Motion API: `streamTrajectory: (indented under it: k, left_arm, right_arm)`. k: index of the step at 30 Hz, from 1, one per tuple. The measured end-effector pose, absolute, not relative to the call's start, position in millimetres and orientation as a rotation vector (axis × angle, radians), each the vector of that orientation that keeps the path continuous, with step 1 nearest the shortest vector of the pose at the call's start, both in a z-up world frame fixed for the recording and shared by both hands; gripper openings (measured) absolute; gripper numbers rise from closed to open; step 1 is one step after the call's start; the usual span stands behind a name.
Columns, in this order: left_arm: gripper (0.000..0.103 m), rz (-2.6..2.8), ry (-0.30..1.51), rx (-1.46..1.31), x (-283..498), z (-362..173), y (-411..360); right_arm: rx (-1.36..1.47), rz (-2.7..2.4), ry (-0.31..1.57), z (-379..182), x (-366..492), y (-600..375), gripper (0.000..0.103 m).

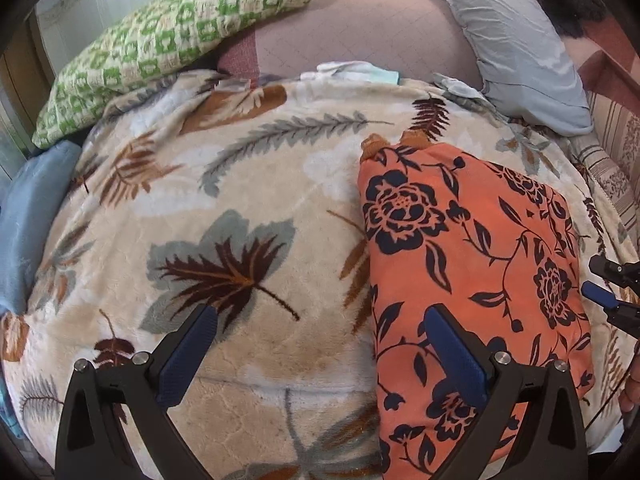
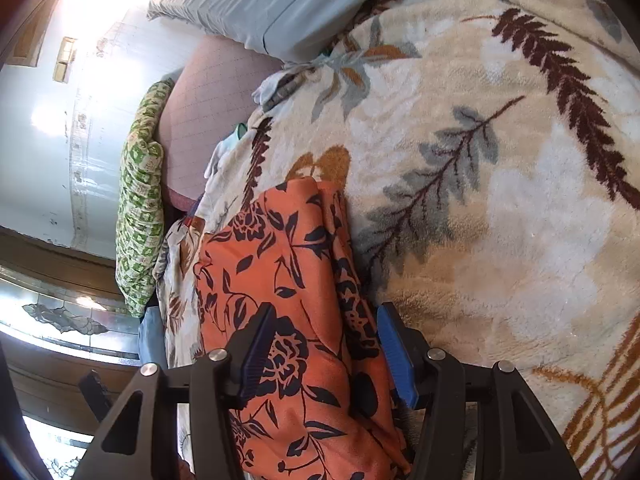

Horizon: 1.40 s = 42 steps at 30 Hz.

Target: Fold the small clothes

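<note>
An orange garment with a dark floral print [image 1: 472,264] lies folded into a long rectangle on the leaf-patterned blanket [image 1: 240,208]. My left gripper [image 1: 320,344] is open and empty above the blanket; its right finger [image 1: 456,356] hangs over the garment's left edge. My right gripper [image 2: 320,344] is open with its jaws on either side of the garment's folded edge [image 2: 304,280], the cloth lying between the pads. The right gripper also shows at the right edge of the left wrist view [image 1: 604,284].
A green-and-white checked pillow [image 1: 168,44] and a pale blue pillow [image 1: 516,48] lie at the head of the bed. Small light clothes [image 1: 352,70] sit at the blanket's far edge. A blue cloth [image 1: 28,216] lies at the left.
</note>
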<state>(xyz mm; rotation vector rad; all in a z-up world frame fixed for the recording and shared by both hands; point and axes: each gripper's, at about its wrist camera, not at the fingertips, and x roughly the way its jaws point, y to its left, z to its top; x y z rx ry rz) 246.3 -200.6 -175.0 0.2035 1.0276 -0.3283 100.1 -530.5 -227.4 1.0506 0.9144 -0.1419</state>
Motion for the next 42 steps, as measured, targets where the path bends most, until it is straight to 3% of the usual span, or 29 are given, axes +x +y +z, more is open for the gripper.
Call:
streamTrajectory:
  k: [16,42]
  left_arm:
    - [0.103,-0.311,0.844,0.331,229.7,-151.1,-223.9]
    - [0.103,-0.325,0.875,0.321,230.7,-162.2,-244.5]
  right_arm:
    - [1.014,-0.145,0.958,-236.0,106.2,-526.8,0.057]
    - [0.991,-0.139,0.964,-238.2,100.4,-531.6,0.057]
